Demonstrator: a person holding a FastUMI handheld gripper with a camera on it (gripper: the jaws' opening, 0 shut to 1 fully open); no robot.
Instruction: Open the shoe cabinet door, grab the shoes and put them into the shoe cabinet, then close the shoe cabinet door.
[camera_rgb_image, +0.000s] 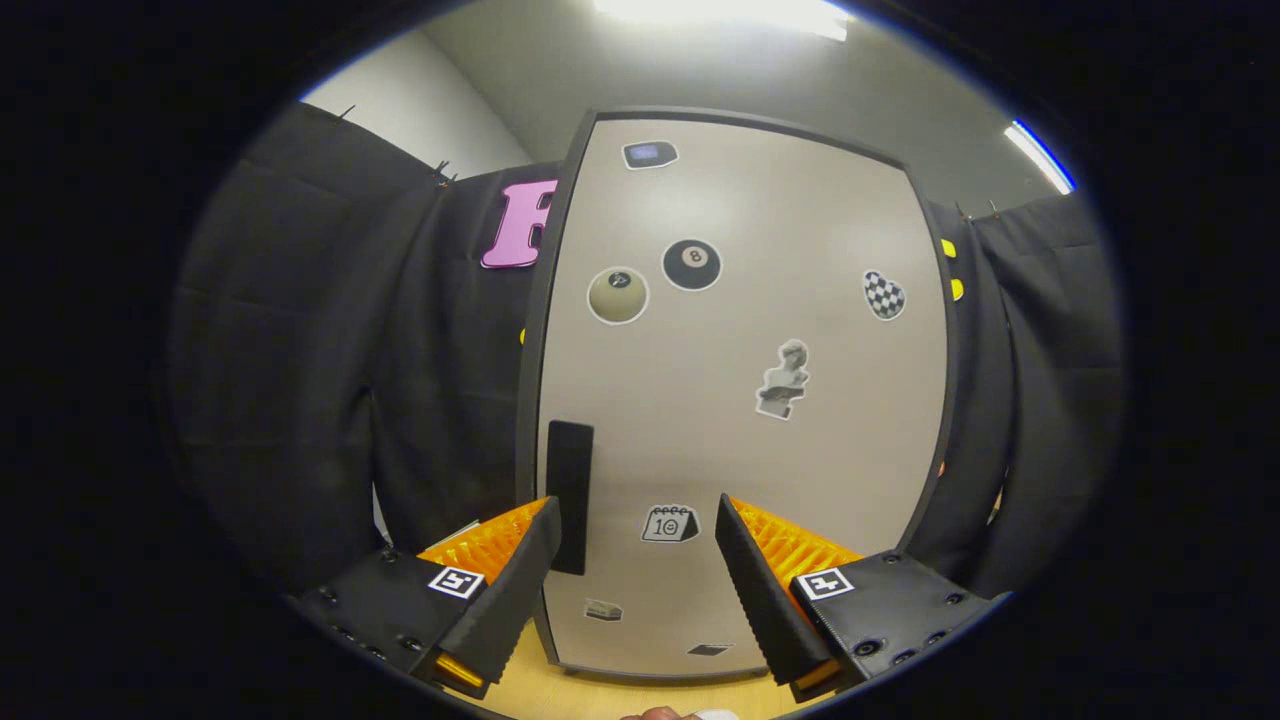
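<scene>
Door (740, 400) of the cabinet stands shut straight ahead, upright on the pale wooden worktop (600, 695), its beige face dotted with stickers. Its dark vertical handle (570, 495) sits near the hinge-free left edge, low down, just ahead of the left finger of the hand-held gripper (632, 540). The 2 fingers are spread wide apart and hold nothing; the handle lies close by the left fingertip rather than between the 2.

From where I stand, opening looks like the step in hand, and the aim is the weak spot. The gap between the fingers is centred on bare door, over the calendar sticker (670, 523), so closing now would likely pinch nothing or scrape the panel. The gripper needs to shift left first, or 1 finger may jam against the handle's side and slip off. A pull with a shallow hold could also drag the whole cabinet across the worktop instead of swinging the door. Black cloth (330, 380) hangs close on the left and could snag the door as it swings.
</scene>
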